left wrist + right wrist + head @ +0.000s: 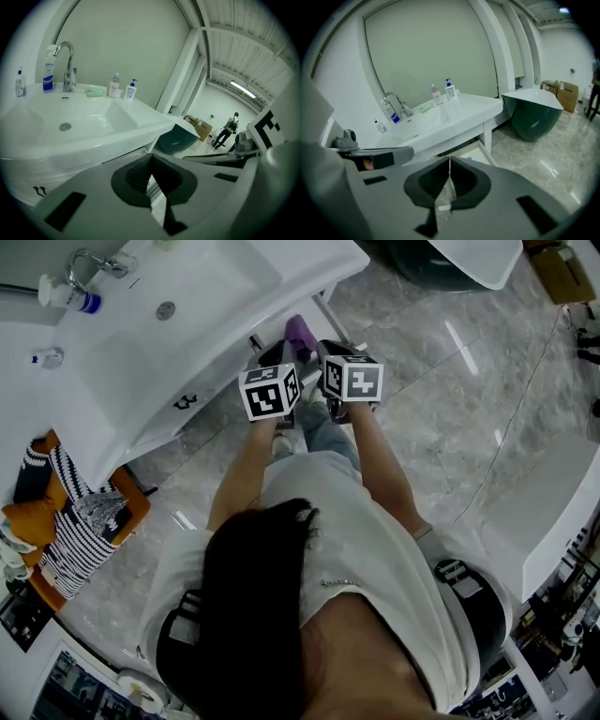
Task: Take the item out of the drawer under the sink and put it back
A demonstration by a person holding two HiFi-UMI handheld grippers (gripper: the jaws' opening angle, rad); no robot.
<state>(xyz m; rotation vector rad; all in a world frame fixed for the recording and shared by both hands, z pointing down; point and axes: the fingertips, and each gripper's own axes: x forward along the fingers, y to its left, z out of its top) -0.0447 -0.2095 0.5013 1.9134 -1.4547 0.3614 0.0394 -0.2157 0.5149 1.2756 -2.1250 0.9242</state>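
Bottles (pixel 131 90) on white sink (pixel 117 136)

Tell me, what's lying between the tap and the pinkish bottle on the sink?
A pale green thing, maybe soap, lies on the sink ledge between the tap and the pinkish bottle; the left gripper view shows it.

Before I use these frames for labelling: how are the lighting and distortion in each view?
Head view: dim, bright glare streaks on the glossy floor. Left gripper view: strong fisheye, dark corners, sink rim bowed. Right gripper view: same fisheye, mirror edge curved.
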